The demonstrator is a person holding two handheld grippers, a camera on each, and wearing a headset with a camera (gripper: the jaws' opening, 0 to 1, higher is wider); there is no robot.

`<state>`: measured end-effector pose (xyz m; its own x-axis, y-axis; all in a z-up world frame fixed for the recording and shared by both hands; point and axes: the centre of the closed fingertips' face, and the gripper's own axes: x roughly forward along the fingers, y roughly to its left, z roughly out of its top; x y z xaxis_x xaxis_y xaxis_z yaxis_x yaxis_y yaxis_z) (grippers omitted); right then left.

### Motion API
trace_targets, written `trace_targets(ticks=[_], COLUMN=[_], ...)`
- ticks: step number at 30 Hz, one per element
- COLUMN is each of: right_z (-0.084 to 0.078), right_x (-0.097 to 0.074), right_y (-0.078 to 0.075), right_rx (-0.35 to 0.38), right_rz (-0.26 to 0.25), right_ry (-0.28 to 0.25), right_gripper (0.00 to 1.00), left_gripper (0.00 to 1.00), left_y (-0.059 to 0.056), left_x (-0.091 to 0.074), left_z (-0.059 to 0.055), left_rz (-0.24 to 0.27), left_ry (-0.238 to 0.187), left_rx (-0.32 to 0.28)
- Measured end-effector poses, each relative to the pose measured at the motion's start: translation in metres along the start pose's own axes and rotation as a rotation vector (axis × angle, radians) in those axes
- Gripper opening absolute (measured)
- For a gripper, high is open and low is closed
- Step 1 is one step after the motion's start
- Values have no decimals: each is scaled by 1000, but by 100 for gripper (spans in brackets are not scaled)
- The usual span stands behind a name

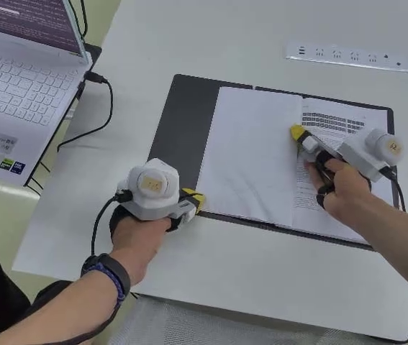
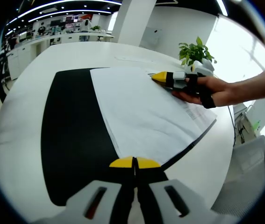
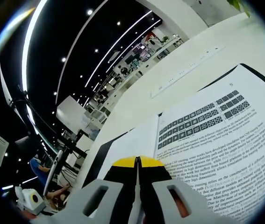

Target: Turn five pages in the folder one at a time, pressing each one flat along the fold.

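The black folder (image 1: 182, 122) lies open on the white table. A blank turned page (image 1: 250, 154) lies over its middle, and a printed page (image 1: 340, 126) shows to the right. My right gripper (image 1: 297, 134) is shut with nothing in it, its yellow tips down at the fold between the two pages (image 3: 138, 162). My left gripper (image 1: 195, 200) is also shut and holds nothing. It sits at the folder's near edge, over the black cover (image 2: 76, 130) just beside the blank page's corner (image 2: 134, 163). In the left gripper view the right gripper (image 2: 159, 76) rests on the paper (image 2: 141, 107).
An open laptop (image 1: 16, 86) stands at the left, with a black cable (image 1: 106, 108) running past the folder's left side. A white power strip (image 1: 347, 55) lies at the back of the table. A potted plant (image 2: 195, 51) stands beyond the table. The table's near edge is close.
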<state>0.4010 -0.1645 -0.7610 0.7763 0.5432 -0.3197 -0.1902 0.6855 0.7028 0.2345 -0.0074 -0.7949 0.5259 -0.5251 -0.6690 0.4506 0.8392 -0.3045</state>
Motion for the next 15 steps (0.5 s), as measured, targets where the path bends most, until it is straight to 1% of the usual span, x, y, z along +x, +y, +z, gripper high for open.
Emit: trace_targets(ticks=[8,15], right_z=[8,13], right_x=[9,17], right_y=[-6,-6], right_rx=[27,24], right_rz=[-11,-23], right_ry=[-26,-40], right_gripper=[0,0], left_gripper=[0,0], left_y=[0,-1], left_x=[0,-2], left_z=[-1,-1], left_rz=[0,2], left_ry=[6,7], left_rx=[0,4])
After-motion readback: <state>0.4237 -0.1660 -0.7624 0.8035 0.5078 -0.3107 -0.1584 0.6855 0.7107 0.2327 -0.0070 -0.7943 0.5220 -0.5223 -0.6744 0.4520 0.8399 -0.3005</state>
